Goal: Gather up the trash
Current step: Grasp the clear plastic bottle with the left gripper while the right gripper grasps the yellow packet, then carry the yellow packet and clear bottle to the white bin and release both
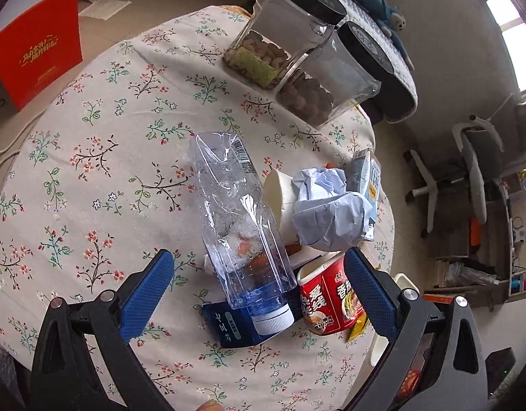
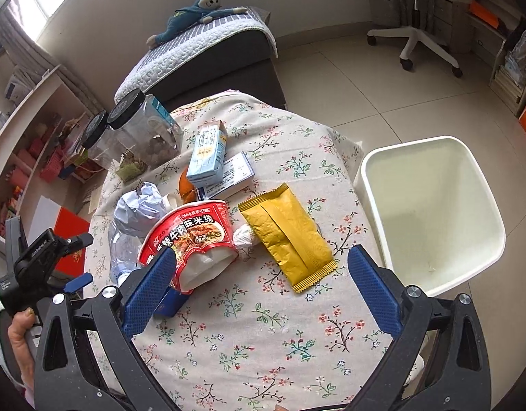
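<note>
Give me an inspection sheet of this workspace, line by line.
Surface: round table under a floral cloth.
Job's things: crushed plastic bottle, red noodle cup on its side, yellow wrapper, crumpled paper, milk carton, flat white box, dark blue carton lying under the bottle; white bin beside the table.
Clutter: two black-lidded jars.
Grippers: left tongs open around the bottle's cap end; right tongs open above the cloth.
Cables: white cable on the floor.
Surroundings: office chair, bed with plush toy.
</note>
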